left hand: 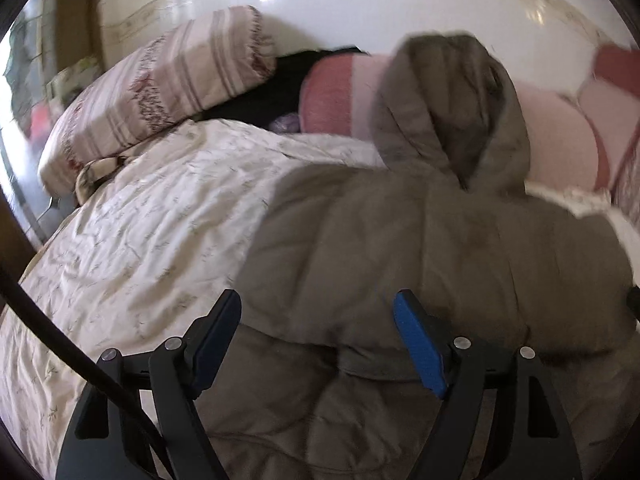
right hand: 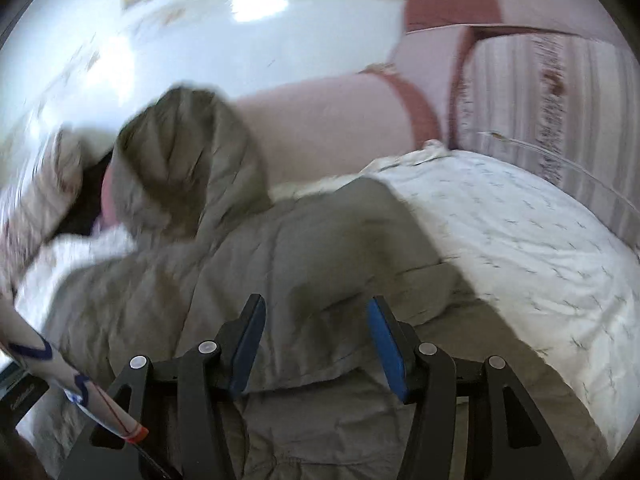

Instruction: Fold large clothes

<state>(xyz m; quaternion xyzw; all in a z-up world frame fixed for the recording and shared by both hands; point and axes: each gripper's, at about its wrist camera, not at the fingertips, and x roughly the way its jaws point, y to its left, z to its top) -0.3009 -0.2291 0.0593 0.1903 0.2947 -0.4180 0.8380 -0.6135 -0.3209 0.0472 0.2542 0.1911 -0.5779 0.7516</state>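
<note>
Olive hooded coat (left hand: pixel 420 248): spread flat on bed (left hand: pixel 140 240) for folding. Left gripper (left hand: pixel 316 344), right gripper (right hand: pixel 316 340): jaws released, poised above fabric, gripping nothing.

Olive-grey quilted jacket (left hand: pixel 400 240); cream bedspread (left hand: pixel 140 240) with a faint sprig print; pink-and-white striped pillow (left hand: pixel 160 88); pink blanket (left hand: pixel 560 144); blue tool pads (left hand: pixel 420 344).

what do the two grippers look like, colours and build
Both match: the left gripper and right gripper have black linkage arms with round silver pivot pins and flat blue pads inside the fingers. A dark cable runs past the left one.
</note>
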